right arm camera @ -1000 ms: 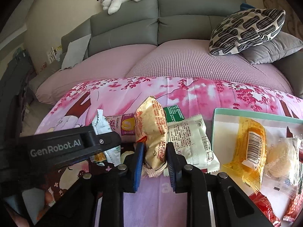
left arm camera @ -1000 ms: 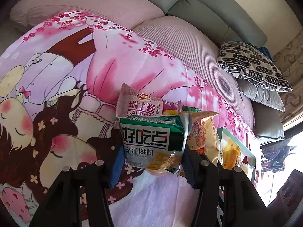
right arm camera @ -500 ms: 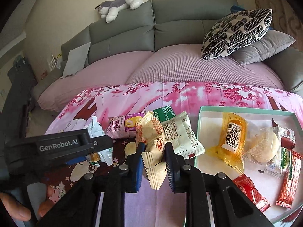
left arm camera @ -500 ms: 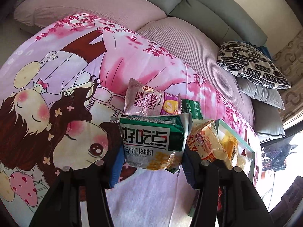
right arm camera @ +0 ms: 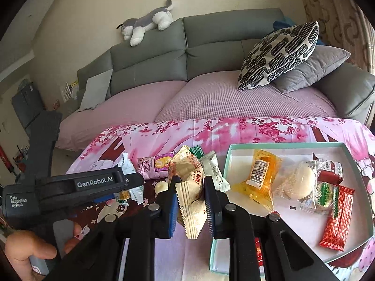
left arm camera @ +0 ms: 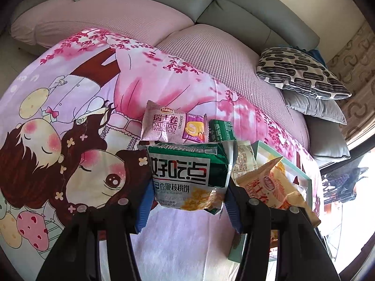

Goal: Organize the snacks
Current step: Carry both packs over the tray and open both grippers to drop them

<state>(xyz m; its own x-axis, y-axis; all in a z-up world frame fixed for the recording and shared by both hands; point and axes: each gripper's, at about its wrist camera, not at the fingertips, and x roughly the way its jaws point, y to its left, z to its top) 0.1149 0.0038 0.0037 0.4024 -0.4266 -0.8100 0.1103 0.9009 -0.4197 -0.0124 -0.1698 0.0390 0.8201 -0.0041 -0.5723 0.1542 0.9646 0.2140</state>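
Note:
My left gripper [left arm camera: 187, 201] is shut on a green and white biscuit packet [left arm camera: 187, 173] and holds it above the pink cartoon cloth. My right gripper [right arm camera: 189, 201] is shut on a beige and orange snack packet [right arm camera: 189, 182], lifted off the cloth just left of the teal-rimmed white box [right arm camera: 361, 171]; that packet also shows in the left wrist view [left arm camera: 274, 187]. The box holds several wrapped snacks, among them a yellow packet [right arm camera: 260, 178] and a red packet [right arm camera: 337, 220]. A pink Swiss roll packet [left arm camera: 173, 126] lies on the cloth.
A small dark green packet [left arm camera: 221, 130] and a white packet [right arm camera: 212, 171] lie by the Swiss roll. Behind the cloth-covered table [right arm camera: 234, 128] is a grey sofa [right arm camera: 211, 46] with a patterned cushion [right arm camera: 279, 53] and a plush toy [right arm camera: 147, 23].
Both grippers have risen and pulled back with their packets. The right one has carried the beige packet up off the pile, so more of the box and its contents shows.

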